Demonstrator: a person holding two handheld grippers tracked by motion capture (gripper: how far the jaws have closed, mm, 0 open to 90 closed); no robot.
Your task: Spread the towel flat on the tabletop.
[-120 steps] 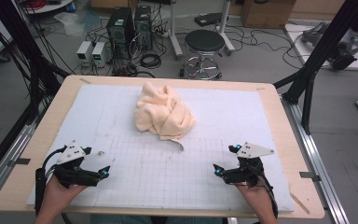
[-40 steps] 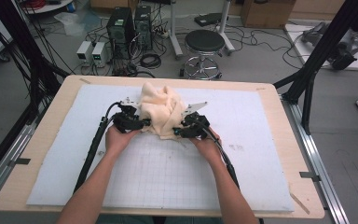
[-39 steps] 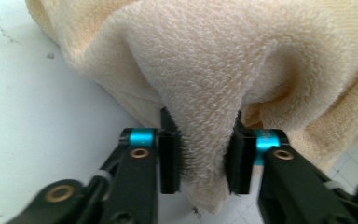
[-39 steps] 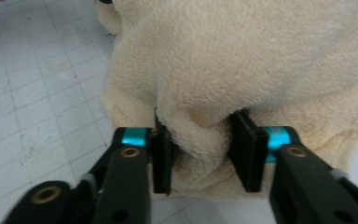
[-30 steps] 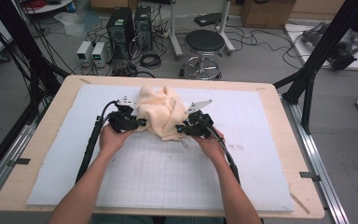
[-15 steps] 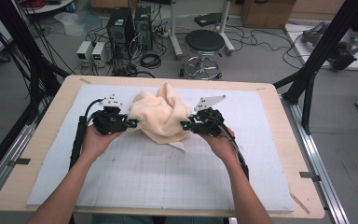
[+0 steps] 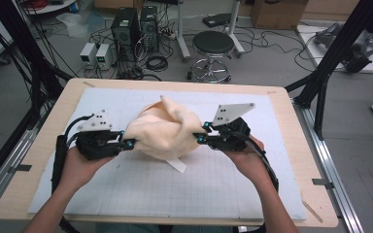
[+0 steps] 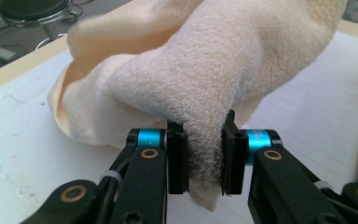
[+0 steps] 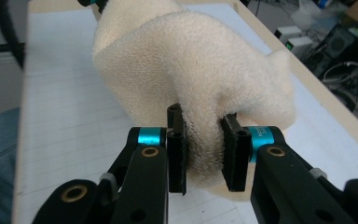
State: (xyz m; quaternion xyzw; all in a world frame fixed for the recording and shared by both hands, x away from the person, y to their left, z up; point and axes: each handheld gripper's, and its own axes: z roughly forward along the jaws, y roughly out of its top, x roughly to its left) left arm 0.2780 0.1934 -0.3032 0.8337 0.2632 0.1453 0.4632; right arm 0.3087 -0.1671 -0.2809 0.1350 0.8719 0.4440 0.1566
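Cream towel (image 7: 165,132) bunched, held above the middle of the white grid mat (image 7: 184,189) on the table (image 7: 43,141). Left tool (image 7: 128,143) pinches its left fold. Right tool (image 7: 200,136) pinches its right fold, both jaws pressed into cloth.

This was a lab or robotics test room. The wooden surface (image 7: 291,126) carried a white gridded mat (image 7: 175,189) and stood inside a frame of black struts (image 7: 337,53). Behind it, on a grey floor, stood desktop computer towers (image 7: 136,34), small power supply boxes (image 7: 94,53) and a round stool (image 7: 213,46), with loose cables (image 7: 277,48) strewn about.
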